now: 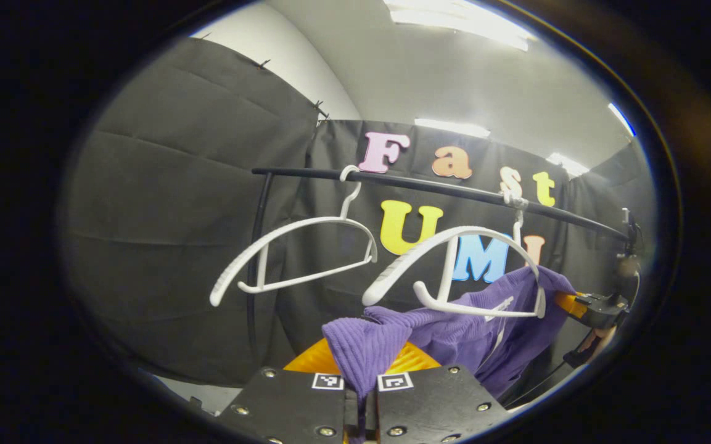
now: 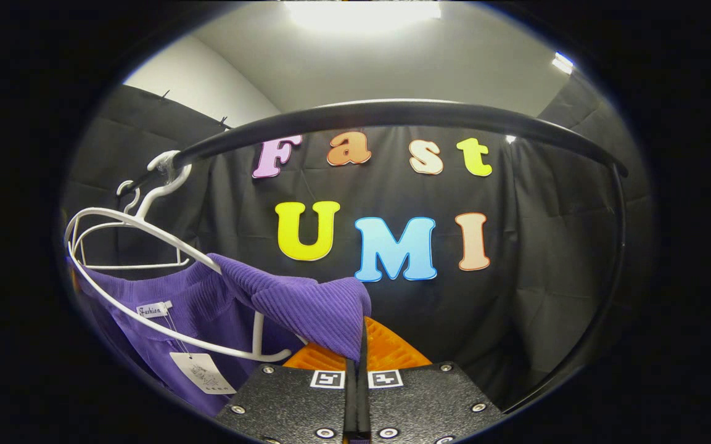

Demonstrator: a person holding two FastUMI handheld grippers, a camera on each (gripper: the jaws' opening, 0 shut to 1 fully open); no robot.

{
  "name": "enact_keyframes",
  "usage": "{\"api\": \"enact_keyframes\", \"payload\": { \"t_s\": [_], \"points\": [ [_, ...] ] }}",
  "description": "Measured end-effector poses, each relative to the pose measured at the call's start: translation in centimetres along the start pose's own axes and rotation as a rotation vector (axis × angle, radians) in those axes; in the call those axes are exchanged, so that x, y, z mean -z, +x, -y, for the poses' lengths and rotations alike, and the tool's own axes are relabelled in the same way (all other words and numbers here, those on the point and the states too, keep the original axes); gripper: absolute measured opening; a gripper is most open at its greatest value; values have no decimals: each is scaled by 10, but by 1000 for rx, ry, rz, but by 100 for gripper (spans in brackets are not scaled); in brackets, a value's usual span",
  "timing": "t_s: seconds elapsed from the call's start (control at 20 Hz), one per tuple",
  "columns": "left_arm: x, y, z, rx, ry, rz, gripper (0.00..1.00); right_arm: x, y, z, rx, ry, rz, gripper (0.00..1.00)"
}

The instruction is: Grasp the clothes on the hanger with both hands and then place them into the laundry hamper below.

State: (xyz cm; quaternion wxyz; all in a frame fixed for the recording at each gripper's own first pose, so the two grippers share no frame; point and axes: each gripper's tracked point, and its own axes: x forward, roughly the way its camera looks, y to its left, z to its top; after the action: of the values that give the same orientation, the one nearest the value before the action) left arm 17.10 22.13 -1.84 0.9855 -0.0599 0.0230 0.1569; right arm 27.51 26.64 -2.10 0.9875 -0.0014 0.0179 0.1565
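A purple ribbed garment [image 1: 454, 333] hangs partly off a white hanger [image 1: 454, 271] on the black rail [image 1: 429, 185]. My left gripper [image 1: 360, 394] is shut on one shoulder of the garment, the cloth pinched between its fingers. The other gripper [image 1: 599, 308] holds the garment's far side at the right edge of the left gripper view. In the right gripper view my right gripper [image 2: 358, 370] is shut on the other purple shoulder [image 2: 312, 308], pulled off the white hanger [image 2: 164, 283]. A neck label and a paper tag [image 2: 201, 373] hang inside the garment.
A second, bare white hanger [image 1: 293, 259] hangs on the rail to the left. The rail [image 2: 392, 114] arches overhead in the right gripper view and bends down into a post [image 2: 611, 259] at the right.
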Motion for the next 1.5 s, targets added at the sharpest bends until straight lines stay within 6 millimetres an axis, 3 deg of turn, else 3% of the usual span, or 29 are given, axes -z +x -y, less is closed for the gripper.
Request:
{"api": "enact_keyframes", "payload": {
  "t_s": [0.45, 0.65, 0.85, 1.05, 1.25, 1.3, 1.35, 1.5],
  "points": [
    [5, -1, 25, -33, 5, -1, 5, 6, 21, 25, -9, 4, 10, 0],
    [14, 4, 56, -25, 23, -8, 5, 19, 24, 56, 31, 17, -12, 0],
    [26, 17, 88, -17, 37, -27, 5, 40, 23, 70, 19, 30, -48, 0],
    [44, 13, 107, 0, 63, -61, 5, 50, 23, 70, 2, 29, -68, 0],
    [57, 10, 122, 36, 80, -95, 5, 76, -1, 90, -15, 15, -120, 0],
    [59, 8, 124, 42, 82, -101, 0, 81, -10, 90, -16, 16, -137, 0],
    [62, 4, 126, 51, 85, -108, 5, 83, -18, 89, -19, 17, -148, 0],
    [71, -17, 121, 85, 101, -125, 0, 85, -50, 85, -21, 6, -173, 0]
  ]
}}
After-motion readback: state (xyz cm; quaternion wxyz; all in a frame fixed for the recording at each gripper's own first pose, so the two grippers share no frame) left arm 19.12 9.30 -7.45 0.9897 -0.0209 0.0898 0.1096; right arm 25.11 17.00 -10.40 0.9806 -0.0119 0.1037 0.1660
